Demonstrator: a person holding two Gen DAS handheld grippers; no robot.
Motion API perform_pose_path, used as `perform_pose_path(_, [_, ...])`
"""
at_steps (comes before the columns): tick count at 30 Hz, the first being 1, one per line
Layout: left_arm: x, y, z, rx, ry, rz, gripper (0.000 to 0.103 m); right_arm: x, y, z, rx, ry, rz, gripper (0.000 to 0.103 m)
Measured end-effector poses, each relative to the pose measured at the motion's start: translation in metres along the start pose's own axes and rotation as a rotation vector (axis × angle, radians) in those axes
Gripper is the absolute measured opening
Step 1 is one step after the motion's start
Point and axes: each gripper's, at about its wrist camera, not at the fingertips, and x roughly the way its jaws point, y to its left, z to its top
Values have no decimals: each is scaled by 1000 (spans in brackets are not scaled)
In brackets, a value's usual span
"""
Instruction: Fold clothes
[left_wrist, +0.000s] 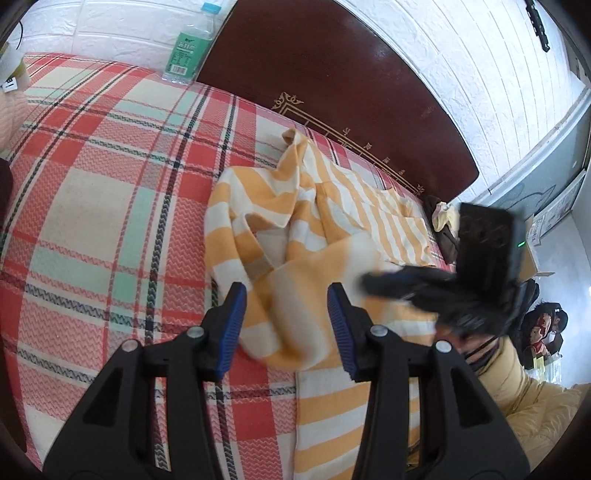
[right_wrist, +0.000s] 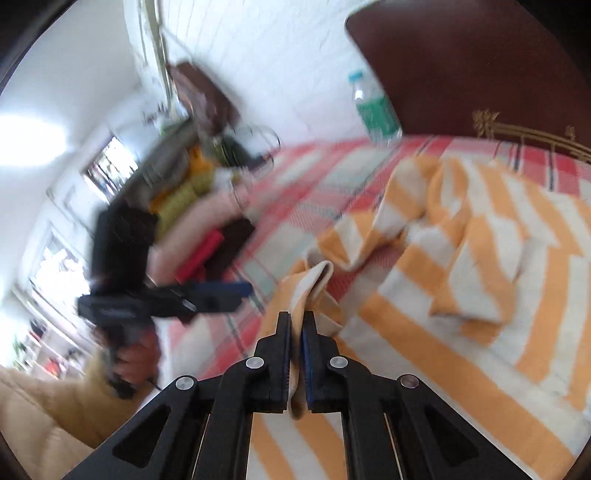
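Note:
An orange-and-white striped garment (left_wrist: 295, 206) lies crumpled on the plaid bed sheet (left_wrist: 110, 184). My left gripper (left_wrist: 286, 325) hovers over its near edge, open. Cloth lies between and under the blue pads (left_wrist: 232, 325), which do not press on it. In the right wrist view my right gripper (right_wrist: 297, 321) is shut on a raised fold of the same garment (right_wrist: 461, 258), and the cloth runs down between its pads. The right gripper (left_wrist: 369, 282) shows blurred at the right of the left wrist view. The left gripper (right_wrist: 242, 290) appears at the left of the right wrist view, held by a hand.
A dark brown headboard (left_wrist: 332, 74) borders the bed's far side, and a water bottle (left_wrist: 188, 44) stands beside it. A pile of folded clothes (right_wrist: 192, 206) sits at the bed's left. Small dark and yellow items (left_wrist: 443, 221) lie by the headboard's end. A tan jacket sleeve (left_wrist: 535, 406) is at right.

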Motion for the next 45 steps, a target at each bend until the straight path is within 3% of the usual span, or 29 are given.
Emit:
perform_pose_path(4, [6,-3,3,8,11,-3,47,-64,-6,13,46,-154,2,5])
perform_pose_path(7, [12,-11,4,38,20,-6,47,-105,-12,18,71,-253,-44,5])
perform_pose_path(13, [43,-46,7,138,87,-37,47,-152,-27,21,132,-356,-130,5])
perform_pose_path(19, [87,-92,13,242,154,-66,47,-194,-35,40,174,-461,-94,5])
perform_pose_path(24, [108,-109,23,284,156,-50,47,-243,-20,53,146,-604,-2,5])
perform_pose_path(26, [114,-111,33,267,147,-66,47,-257,-12,53,121,-628,-28,5])
perform_pose_path(29, [122,-110,47,241,122,-87,47,-269,-10,48,99,-621,-79,5])
perform_pose_path(33, [133,-100,64,165,87,-103,47,-268,-46,27,194,-564,-144,6])
perform_pose_path(41, [122,-52,74,22,42,-46,47,-226,-140,-23,426,-438,-238,6])
perform_pose_path(45, [112,-37,75,4,19,4,47,-221,-154,-31,452,-431,-226,7])
